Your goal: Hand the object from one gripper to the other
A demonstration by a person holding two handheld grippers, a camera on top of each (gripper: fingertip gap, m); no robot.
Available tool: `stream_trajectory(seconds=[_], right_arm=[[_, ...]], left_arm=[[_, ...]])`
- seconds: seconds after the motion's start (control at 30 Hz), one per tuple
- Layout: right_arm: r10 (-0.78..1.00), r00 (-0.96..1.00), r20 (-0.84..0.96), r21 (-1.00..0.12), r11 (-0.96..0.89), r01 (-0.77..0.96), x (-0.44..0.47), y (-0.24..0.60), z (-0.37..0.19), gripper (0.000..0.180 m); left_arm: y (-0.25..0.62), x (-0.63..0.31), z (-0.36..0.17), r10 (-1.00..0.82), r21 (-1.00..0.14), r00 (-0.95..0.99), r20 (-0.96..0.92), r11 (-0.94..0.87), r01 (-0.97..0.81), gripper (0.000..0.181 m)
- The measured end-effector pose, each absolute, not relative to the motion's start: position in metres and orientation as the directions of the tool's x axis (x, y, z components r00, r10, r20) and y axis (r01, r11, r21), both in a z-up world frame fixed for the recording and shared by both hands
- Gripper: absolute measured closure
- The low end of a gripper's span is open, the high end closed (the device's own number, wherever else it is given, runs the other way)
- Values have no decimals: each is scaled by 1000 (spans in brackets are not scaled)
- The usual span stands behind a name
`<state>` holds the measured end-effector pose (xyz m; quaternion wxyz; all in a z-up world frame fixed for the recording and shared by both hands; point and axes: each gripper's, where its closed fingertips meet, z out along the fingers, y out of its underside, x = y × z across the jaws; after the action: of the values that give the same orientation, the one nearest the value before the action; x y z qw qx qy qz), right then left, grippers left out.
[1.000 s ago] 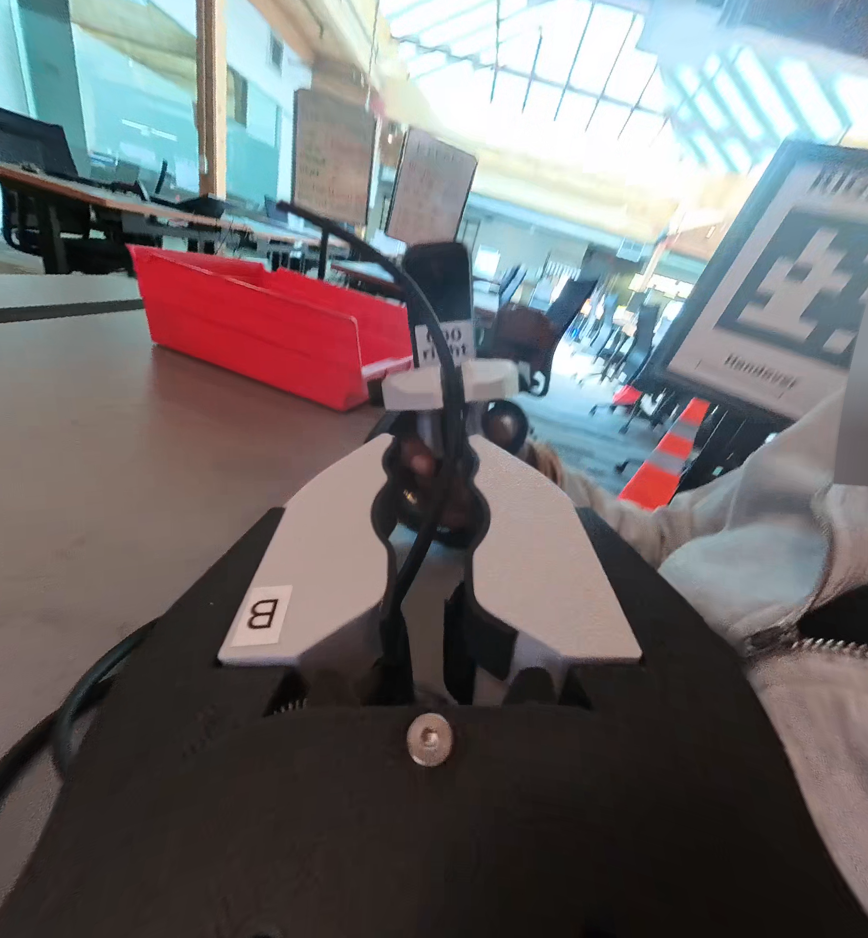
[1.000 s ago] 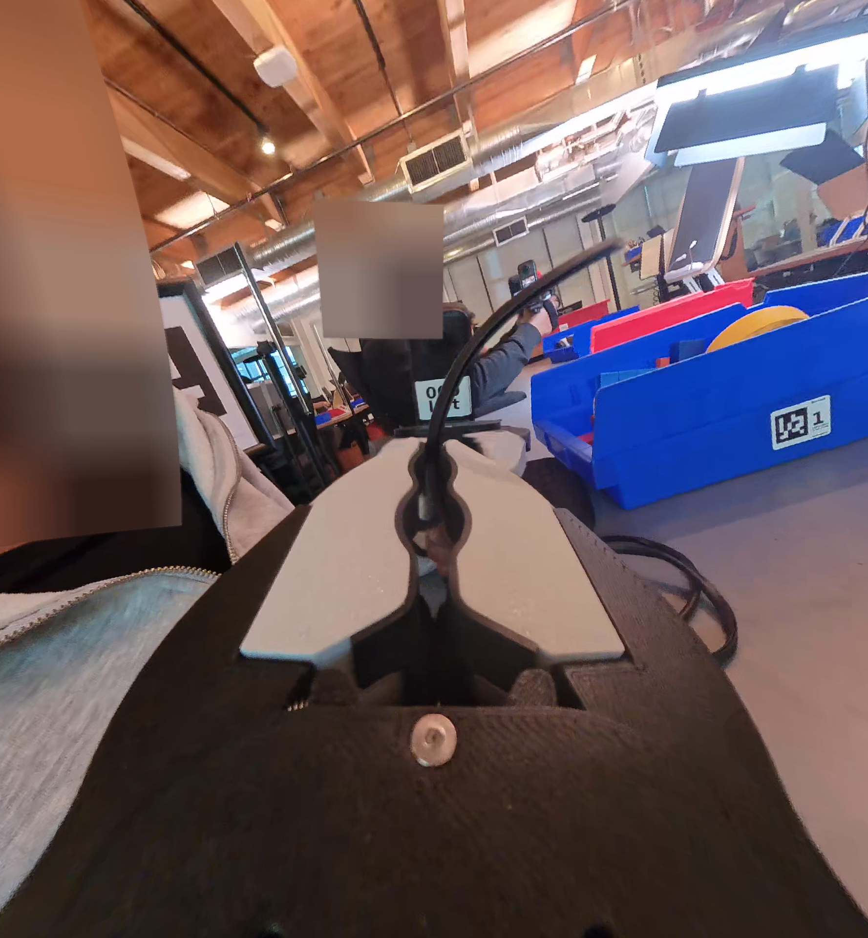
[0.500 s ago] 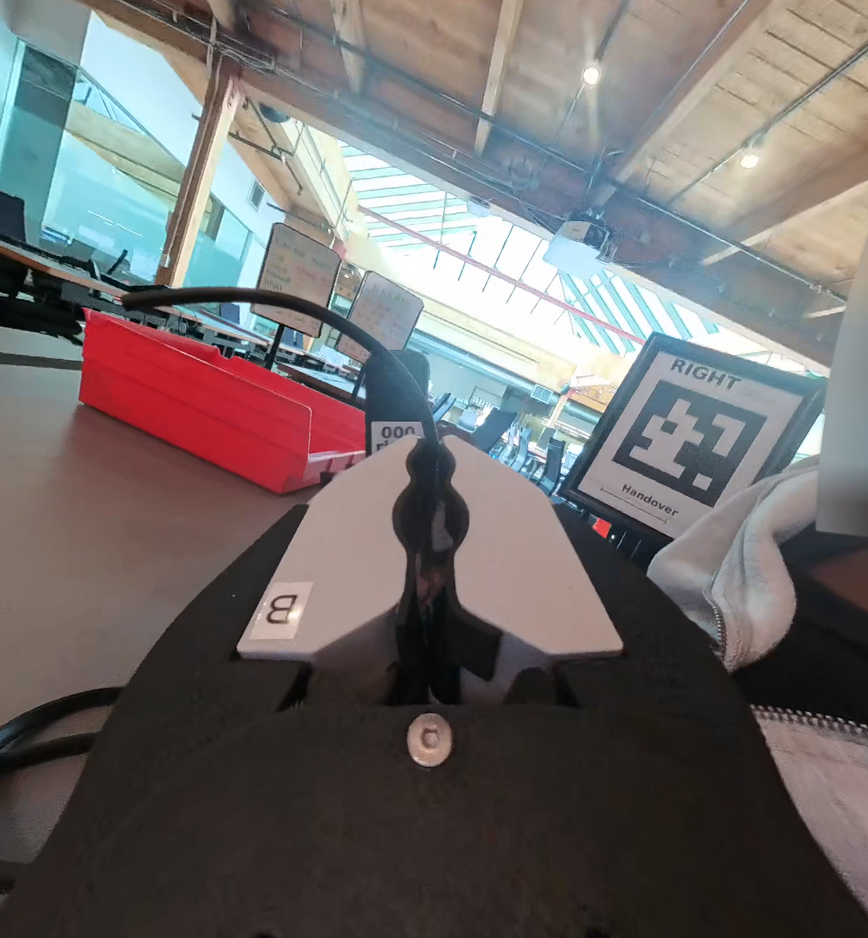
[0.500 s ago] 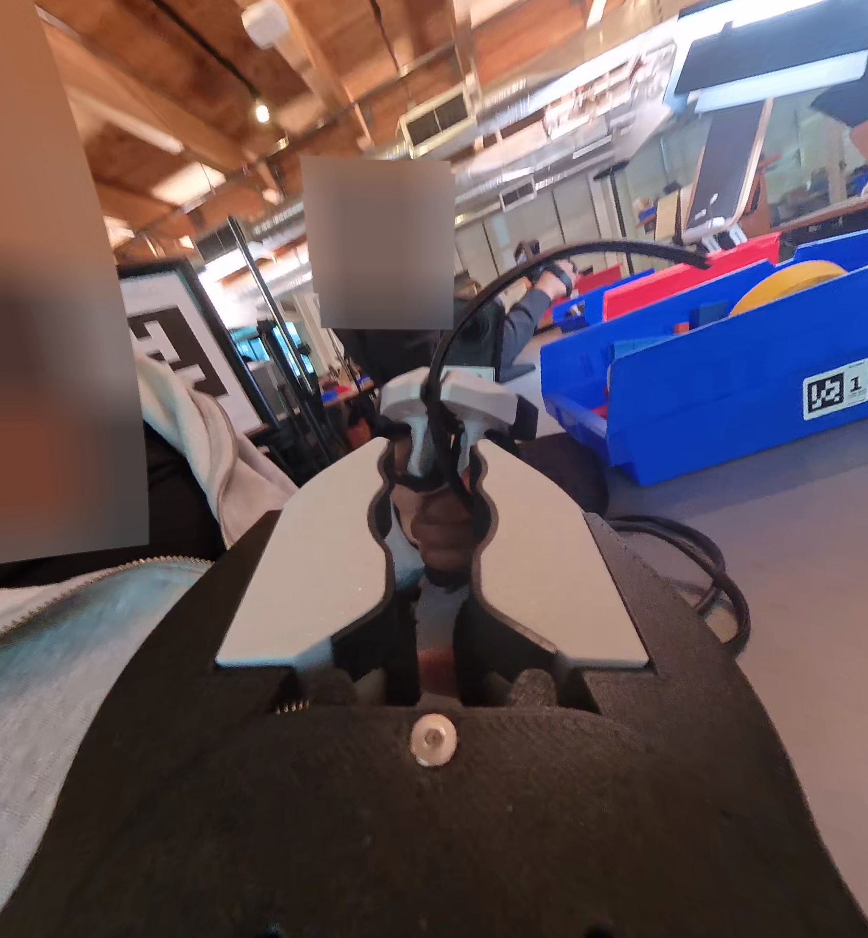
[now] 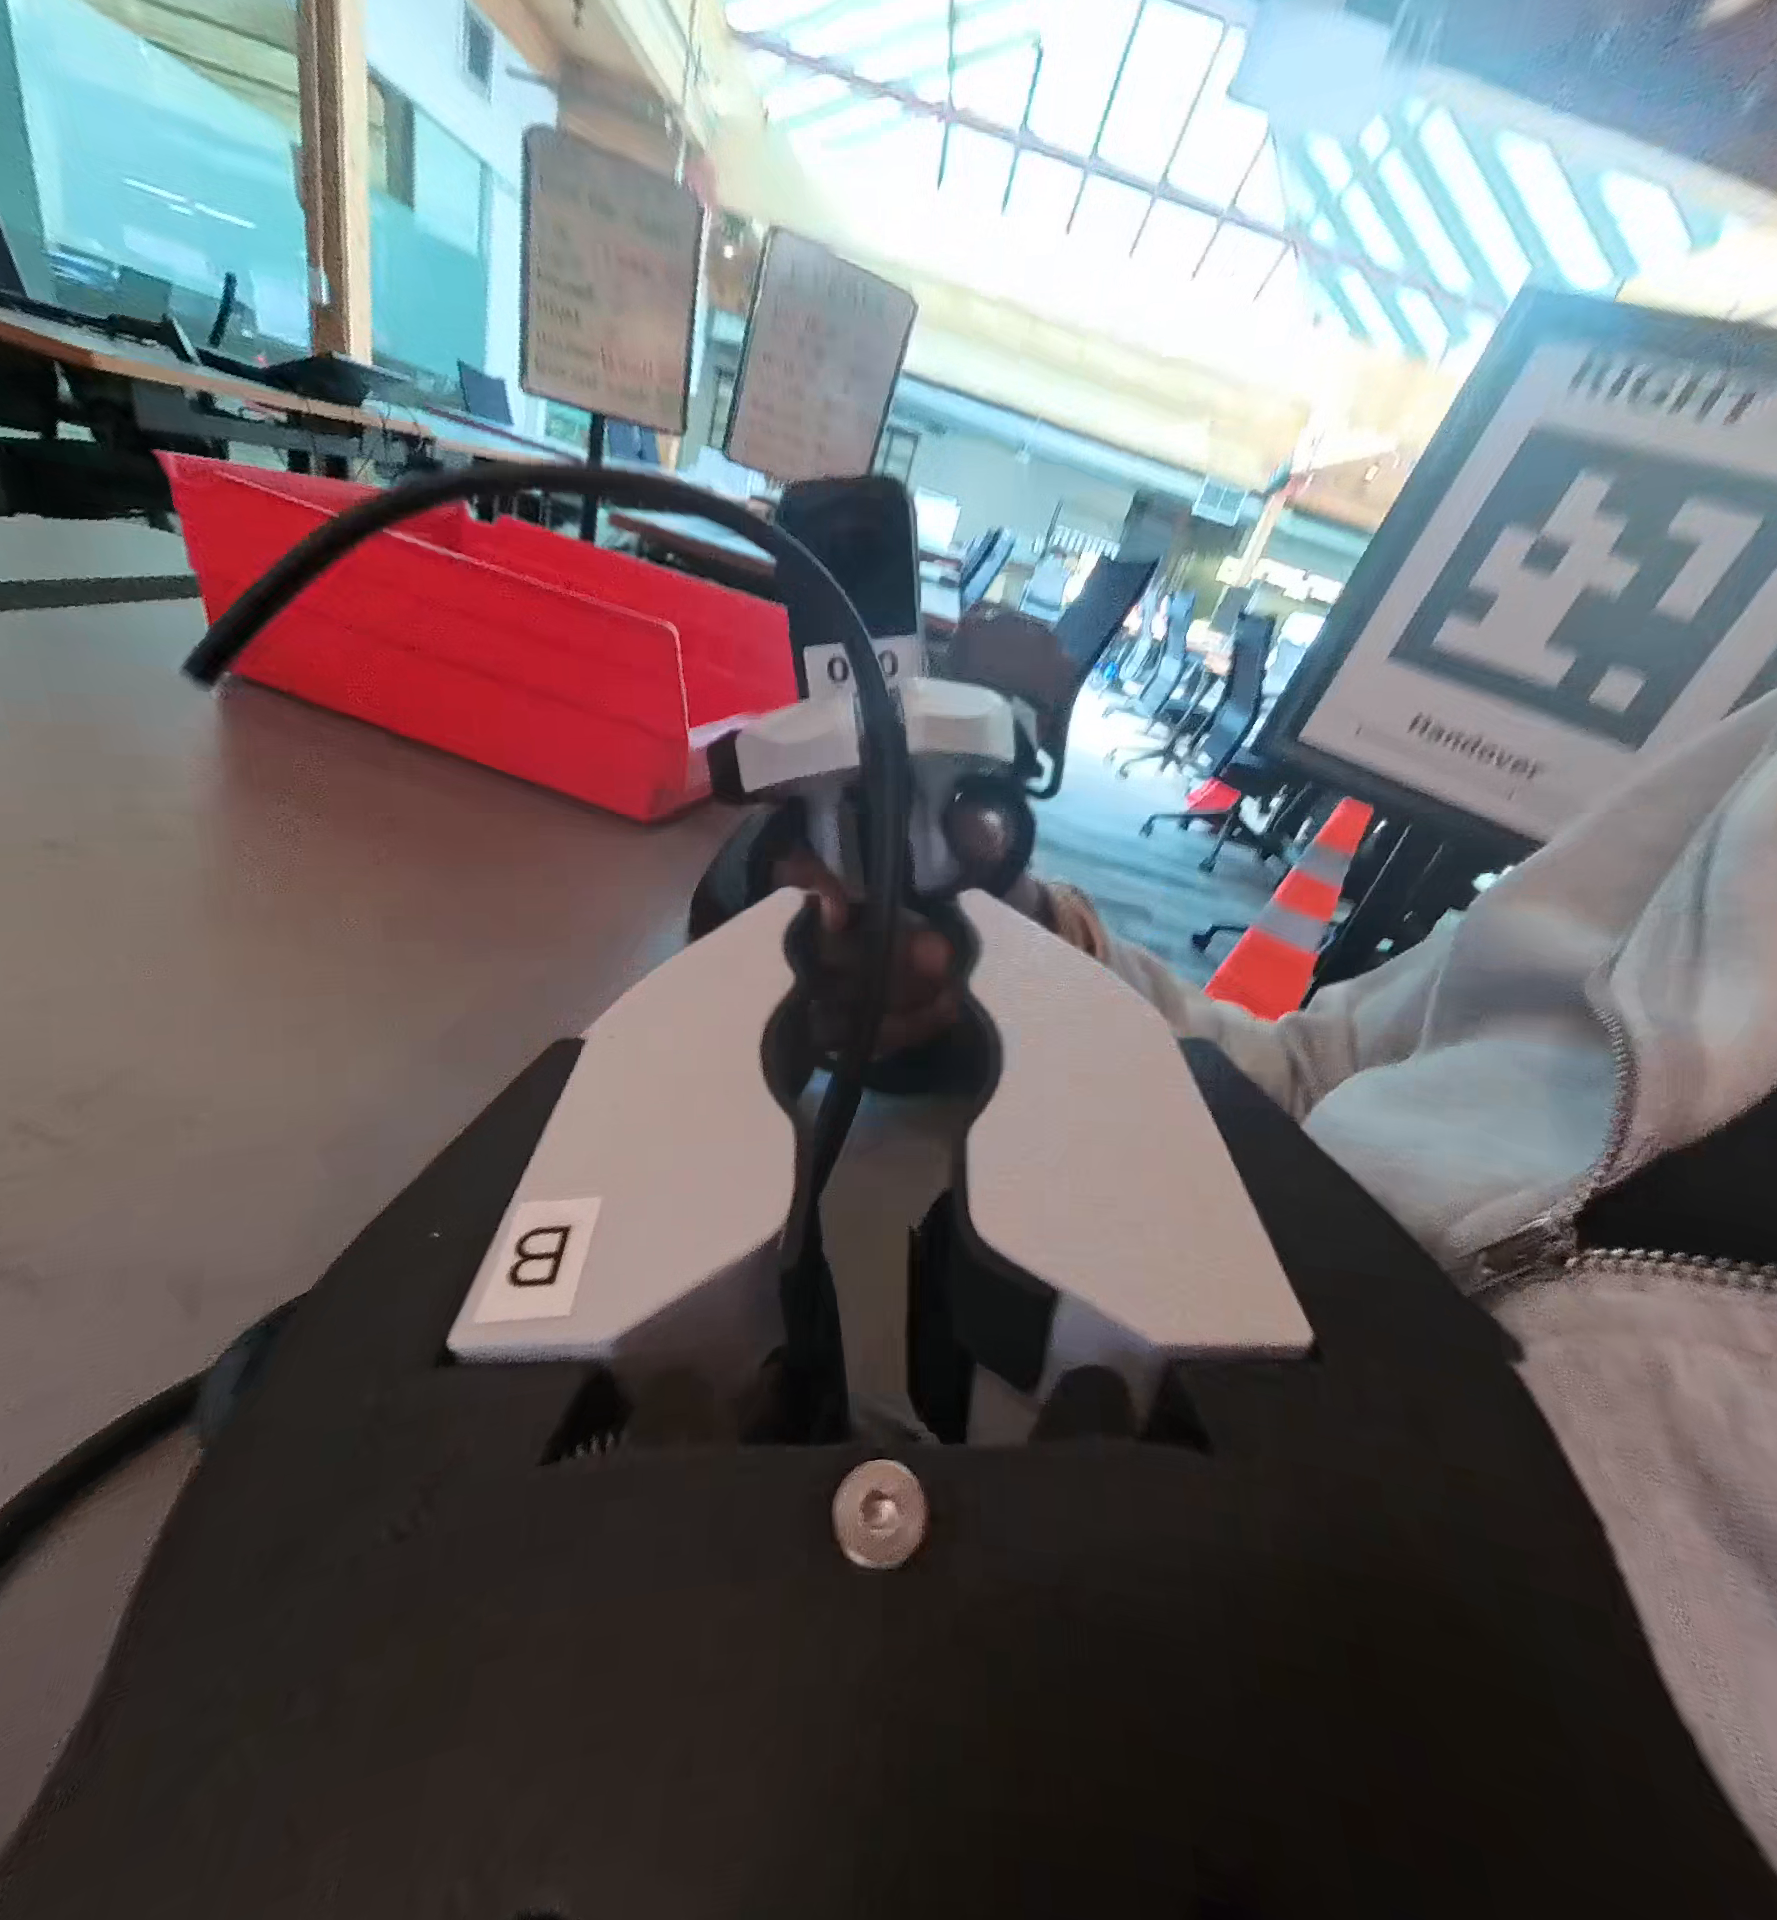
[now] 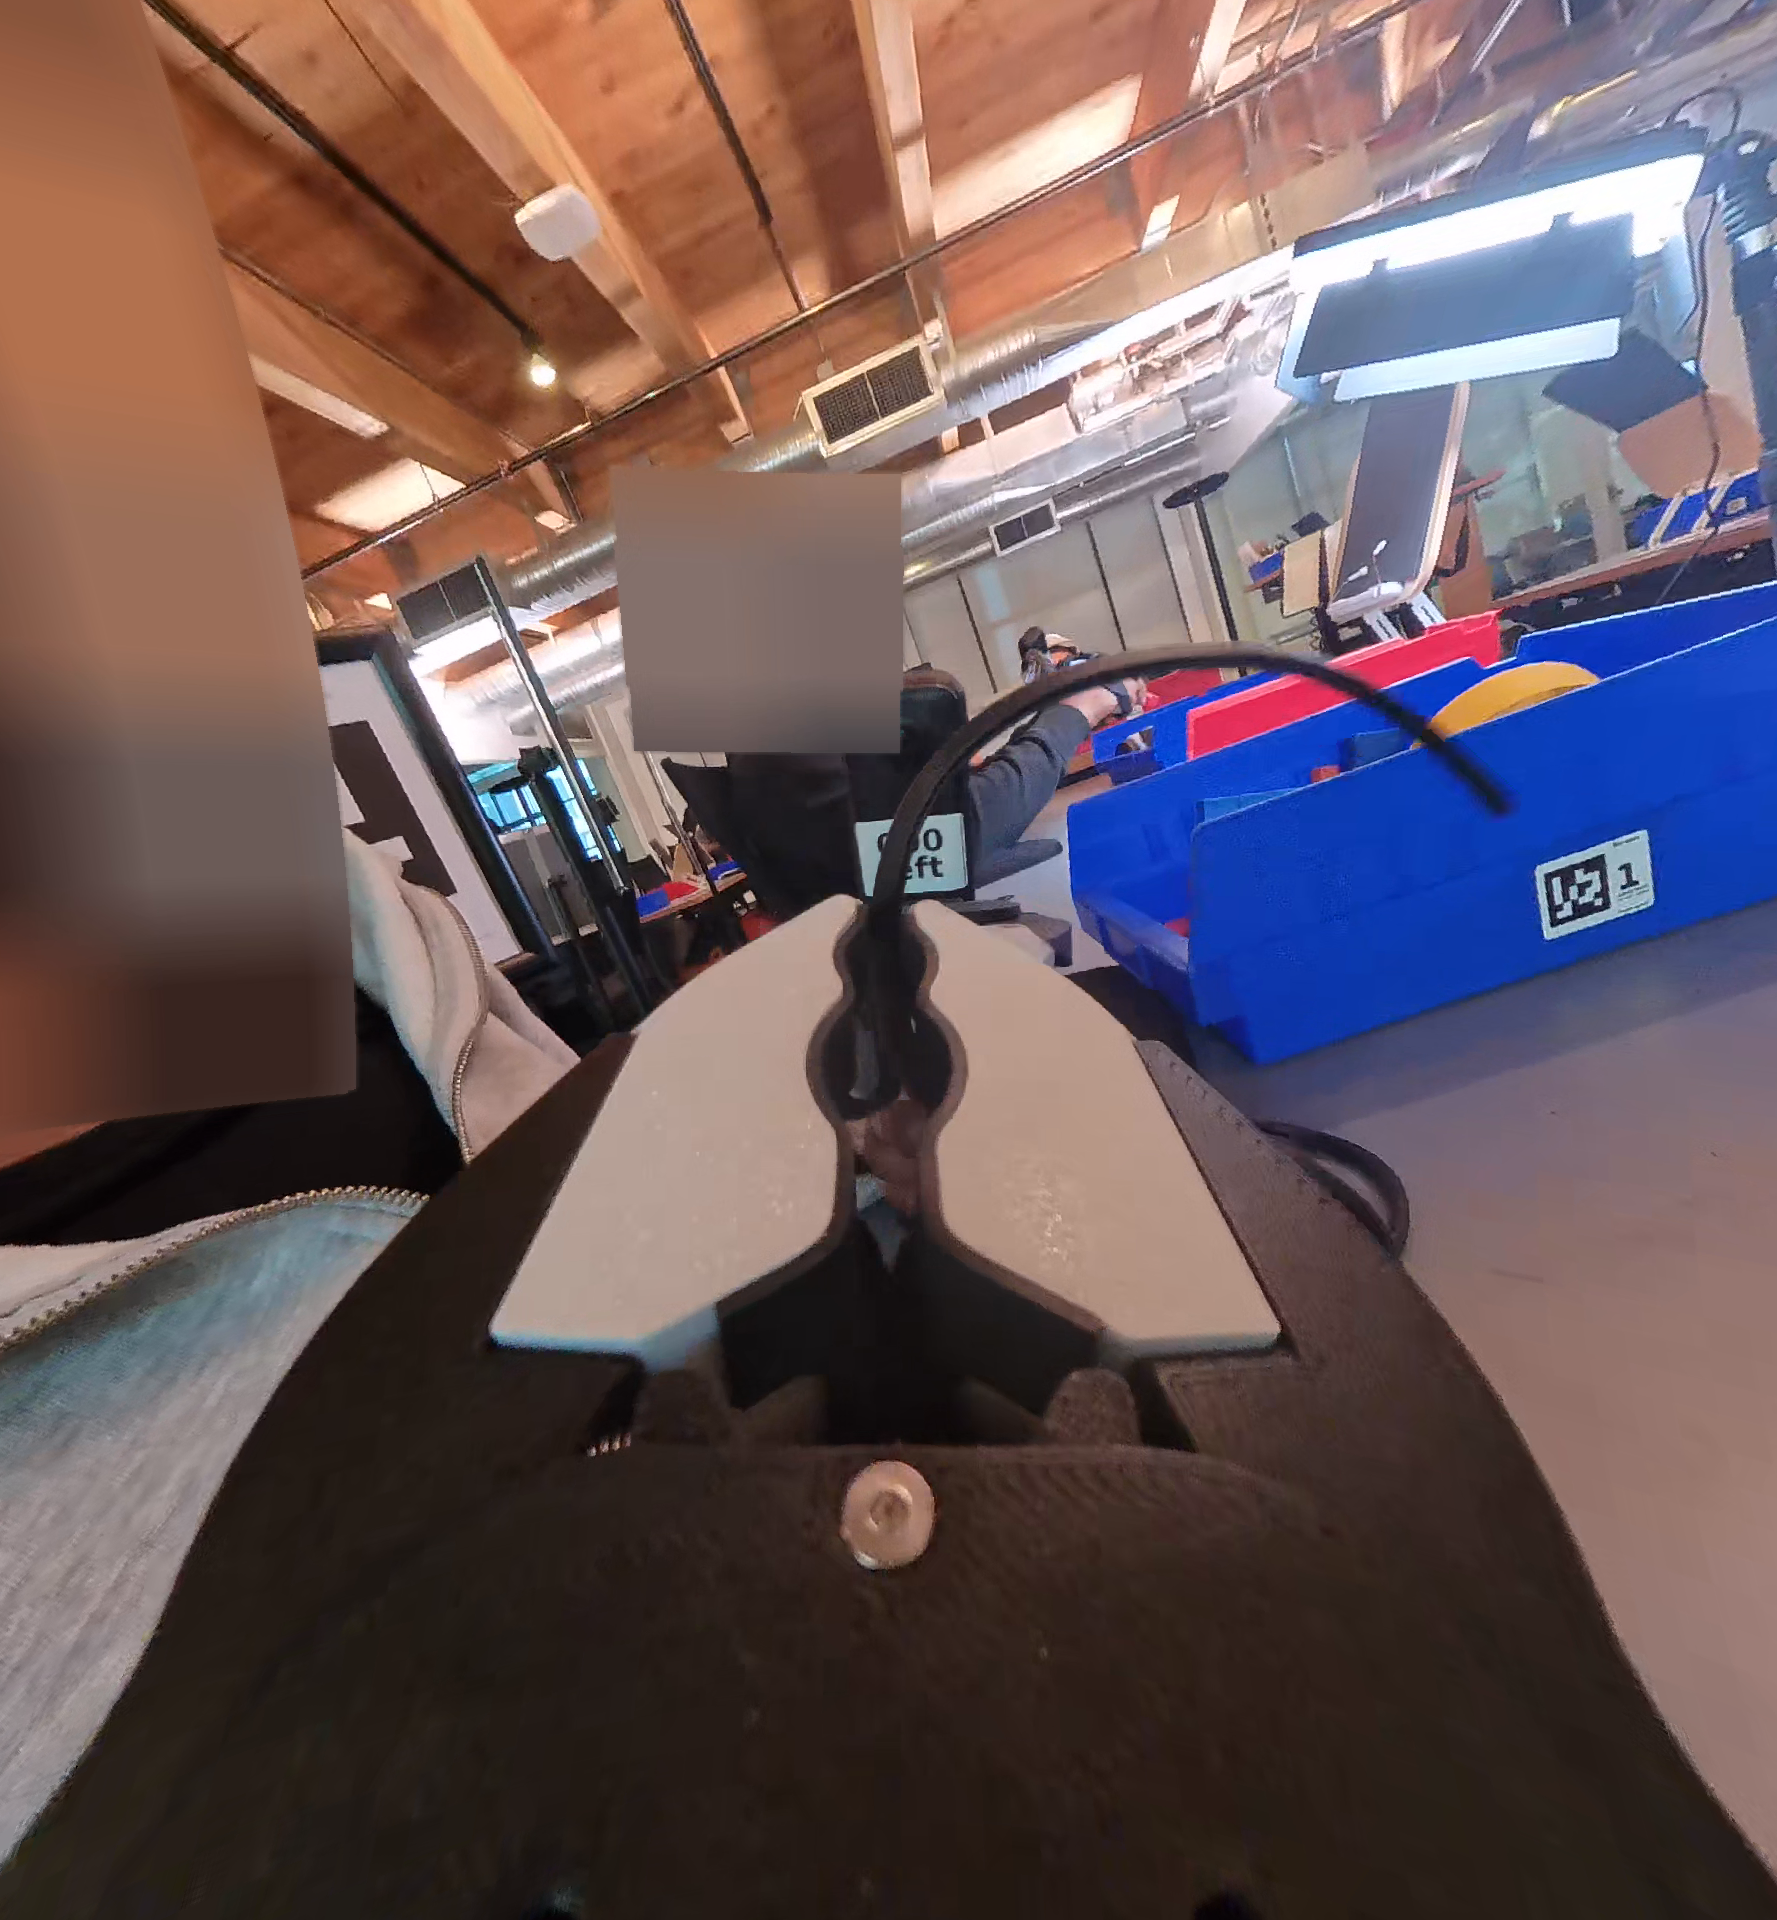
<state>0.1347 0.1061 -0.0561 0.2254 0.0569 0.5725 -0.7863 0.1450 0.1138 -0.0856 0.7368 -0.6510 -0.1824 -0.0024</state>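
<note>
Right gripper (image 6: 884,935) pinches the black cable (image 6: 1123,670); left gripper (image 5: 879,914) stands spread around it. Back left away without snagging.

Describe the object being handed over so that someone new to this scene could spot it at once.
Start at the long blue bin on the grey table, then look toward the right claw in front of it. Pinched between its grey fingers is a black cable, arching up and over toward the bin. It is the only thin, flexible black strand held off the table; the left claw stands open around it.
</note>
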Motion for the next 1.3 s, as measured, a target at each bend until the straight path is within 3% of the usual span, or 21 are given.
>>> stream_trajectory(seconds=[0.07, 0.17, 0.27, 0.4, 0.53, 0.67, 0.77, 0.83, 0.97, 1.13, 1.3], right_arm=[[-289, -891, -351, -876, -235, 421, 135, 105, -57, 174], [-281, -894, -349, -875, -244, 418, 134, 105, -57, 174], [-290, -882, -372, -857, -258, 447, 133, 105, -55, 155], [-315, -858, -405, -854, -204, 478, 137, 100, -60, 153], [-284, -889, -360, -909, -108, 403, 148, 87, -75, 156], [-282, -902, -327, -923, -109, 369, 152, 84, -76, 173], [-256, -916, -310, -927, -132, 351, 146, 89, -73, 174], [-273, -904, -329, -907, -174, 383, 143, 94, -67, 174], [-291, -887, -358, -877, -222, 426, 137, 101, -59, 174], [-287, -892, -351, -887, -204, 414, 139, 99, -62, 174], [-290, -889, -355, -875, -232, 425, 137, 101, -58, 173]], left_arm=[[117, 143, -90, 272, -970, 933, 235, 123, 209, 175], [121, 145, -88, 256, -968, 937, 237, 141, 206, 175], [118, 144, -75, 211, -932, 928, 306, 264, 247, 175], [104, 139, -56, 138, -843, 907, 399, 444, 303, 175], [106, 138, -53, 131, -822, 902, 411, 482, 305, 175], [111, 140, -53, 128, -823, 904, 407, 482, 302, 175], [104, 135, -53, 160, -821, 896, 414, 491, 292, 172], [100, 134, -57, 179, -849, 900, 398, 444, 287, 161], [104, 140, -80, 245, -952, 928, 279, 197, 234, 160], [116, 147, -99, 303, -995, 949, 88, -16, 97, 171], [119, 145, -95, 317, -997, 945, 77, 18, 75, 175]])
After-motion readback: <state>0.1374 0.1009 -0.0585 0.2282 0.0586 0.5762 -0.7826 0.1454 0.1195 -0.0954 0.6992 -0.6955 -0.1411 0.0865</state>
